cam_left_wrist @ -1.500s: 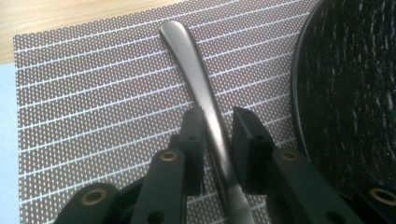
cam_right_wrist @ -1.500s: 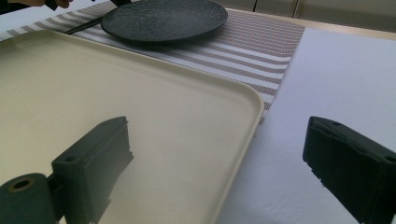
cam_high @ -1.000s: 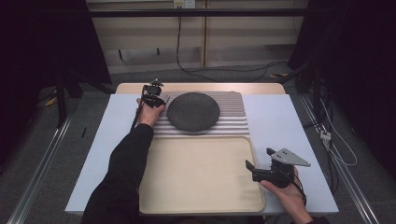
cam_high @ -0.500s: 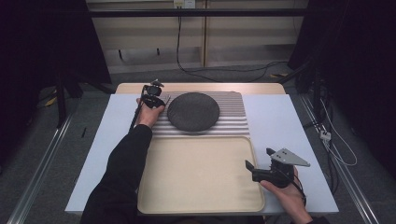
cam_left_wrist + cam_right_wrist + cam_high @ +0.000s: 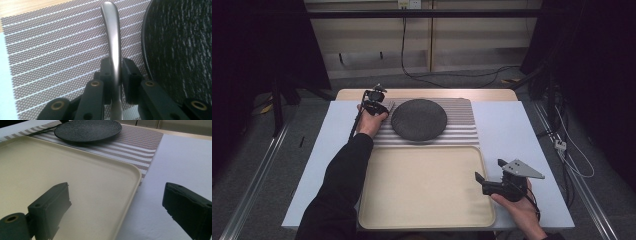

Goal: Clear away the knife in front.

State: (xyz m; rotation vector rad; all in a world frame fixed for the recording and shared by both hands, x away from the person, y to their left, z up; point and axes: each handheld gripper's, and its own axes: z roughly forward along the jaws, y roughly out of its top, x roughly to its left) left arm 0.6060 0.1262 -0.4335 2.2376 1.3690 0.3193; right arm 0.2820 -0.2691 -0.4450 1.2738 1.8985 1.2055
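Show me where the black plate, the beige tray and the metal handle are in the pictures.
plate (image 5: 419, 119), high view, middle of its dark top.
tray (image 5: 422, 187), high view, bare flat floor.
handle (image 5: 113, 37), left gripper view, upper shaft above the jaws.

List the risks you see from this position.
1. The left tool is shut on a smooth metal utensil handle, gripped narrowly; it may slip or pivot.
2. That handle lies right beside the dark plate; a sideways move may knock the plate's rim.
3. The right tool hangs open over the edge of the cream tray; lowering it may bump the rim.
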